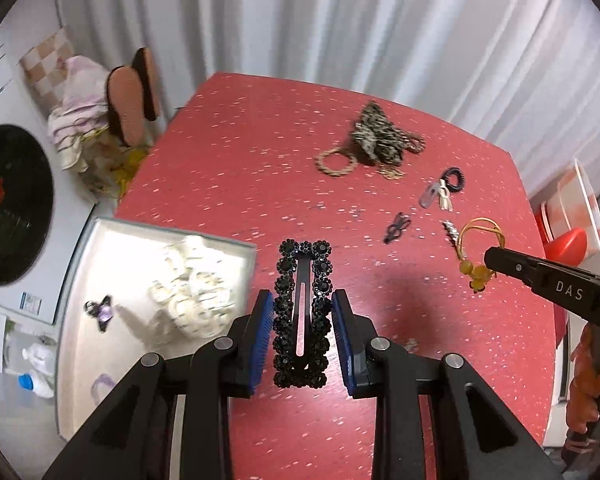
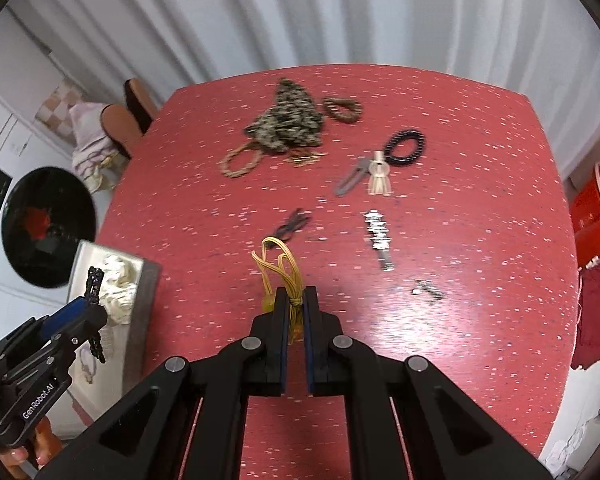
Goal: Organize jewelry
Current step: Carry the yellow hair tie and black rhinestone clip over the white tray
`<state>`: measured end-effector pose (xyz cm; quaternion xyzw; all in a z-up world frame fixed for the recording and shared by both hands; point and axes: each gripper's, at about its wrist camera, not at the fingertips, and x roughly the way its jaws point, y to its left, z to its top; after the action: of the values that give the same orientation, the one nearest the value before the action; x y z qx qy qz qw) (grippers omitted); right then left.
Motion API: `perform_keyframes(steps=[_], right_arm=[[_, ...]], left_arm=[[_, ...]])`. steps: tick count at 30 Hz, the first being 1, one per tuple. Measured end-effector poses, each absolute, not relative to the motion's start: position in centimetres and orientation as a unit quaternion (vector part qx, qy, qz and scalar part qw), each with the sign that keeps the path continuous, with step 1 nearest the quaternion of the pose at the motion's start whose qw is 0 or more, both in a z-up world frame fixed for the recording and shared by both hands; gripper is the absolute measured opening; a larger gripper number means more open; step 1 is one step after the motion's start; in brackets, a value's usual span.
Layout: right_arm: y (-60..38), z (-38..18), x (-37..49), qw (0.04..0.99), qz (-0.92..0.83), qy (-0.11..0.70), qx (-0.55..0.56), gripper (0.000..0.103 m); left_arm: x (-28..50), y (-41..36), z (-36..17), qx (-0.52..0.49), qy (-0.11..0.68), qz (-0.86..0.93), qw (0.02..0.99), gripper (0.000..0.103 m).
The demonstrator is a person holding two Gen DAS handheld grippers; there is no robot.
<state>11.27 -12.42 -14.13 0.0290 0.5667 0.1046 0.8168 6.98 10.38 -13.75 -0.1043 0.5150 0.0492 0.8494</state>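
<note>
My left gripper (image 1: 302, 304) is shut on a long black beaded hair clip (image 1: 302, 280) and holds it above the red table, just right of the white tray (image 1: 80, 248). The tray holds a cream scrunchie (image 1: 192, 292) and a small purple claw clip (image 1: 100, 312). My right gripper (image 2: 296, 300) is shut on a yellow elastic hair tie (image 2: 280, 264) with amber beads, lifted off the table. In the left wrist view the right gripper (image 1: 496, 260) holds that tie (image 1: 474, 240) at the right. The left gripper (image 2: 88, 304) with the black clip (image 2: 95, 284) shows at the right wrist view's left.
On the red table (image 2: 460, 160) lie a speckled scrunchie (image 2: 288, 124), a braided beige tie (image 2: 240, 162), a brown braided tie (image 2: 342, 109), a black coil tie (image 2: 406, 147), a grey clip (image 2: 352, 178), a small black clip (image 2: 294, 224) and a silver clip (image 2: 378, 236).
</note>
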Motion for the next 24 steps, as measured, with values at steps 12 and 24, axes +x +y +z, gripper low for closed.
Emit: perform_keyframes(steps=[12, 24], right_arm=[[-5.0, -13.6, 10.0, 0.805, 0.164, 0.569, 0.003, 0.007], [4.6, -14.8, 7.1, 0.773, 0.242, 0.586, -0.027, 0.007]], left_arm=[[1.6, 16.7, -13.6, -0.132, 0.514, 0.112, 0.840, 0.032], [-3.2, 22.6, -15.6, -0.158, 0.526, 0.177, 0.817, 0.032]])
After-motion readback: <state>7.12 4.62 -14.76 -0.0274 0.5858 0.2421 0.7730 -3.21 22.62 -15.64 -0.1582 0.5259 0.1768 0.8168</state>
